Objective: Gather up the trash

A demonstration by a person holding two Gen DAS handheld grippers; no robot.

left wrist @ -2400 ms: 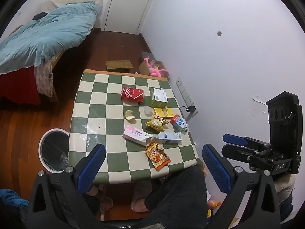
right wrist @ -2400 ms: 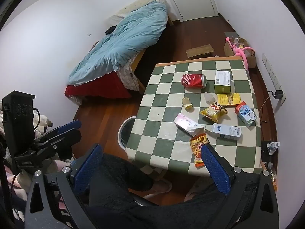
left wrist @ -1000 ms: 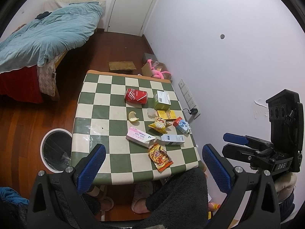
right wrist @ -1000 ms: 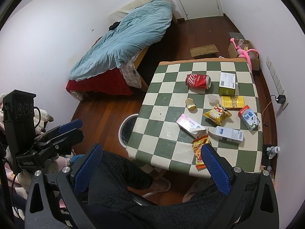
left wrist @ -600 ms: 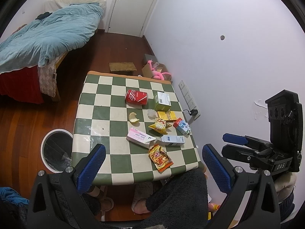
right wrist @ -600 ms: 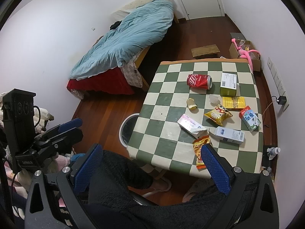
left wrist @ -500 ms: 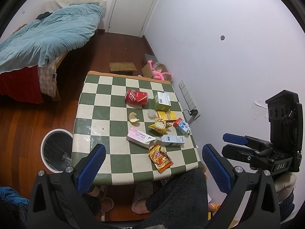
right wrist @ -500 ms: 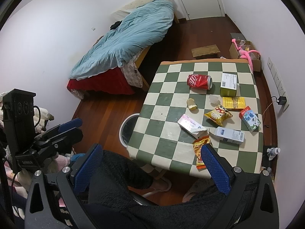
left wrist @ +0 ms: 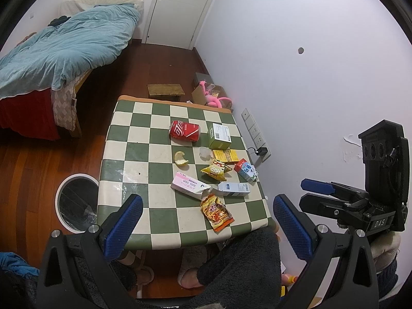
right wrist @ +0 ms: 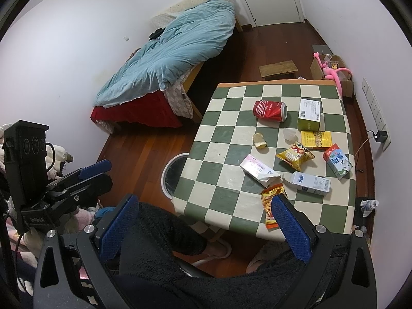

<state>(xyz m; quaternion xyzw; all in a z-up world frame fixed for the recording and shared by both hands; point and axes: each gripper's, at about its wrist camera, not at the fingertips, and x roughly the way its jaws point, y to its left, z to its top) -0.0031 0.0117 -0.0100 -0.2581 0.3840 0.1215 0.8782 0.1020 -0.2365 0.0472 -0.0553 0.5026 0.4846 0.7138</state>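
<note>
Trash lies scattered on a green-and-cream checkered table: a red can on its side, a green box, a pink carton, an orange snack bag, a yellow snack bag, a milk carton and a bitten food scrap. My left gripper and my right gripper both hang open, high above the table's near edge, holding nothing.
A round white bin with a dark liner stands on the wooden floor left of the table. A bed with a blue duvet fills the far left. A person's dark fleece legs and slippers are below.
Both views have drawn slightly back and up over the last seconds; the table sits a little lower and smaller. The trash has not moved and both grippers stay open.
</note>
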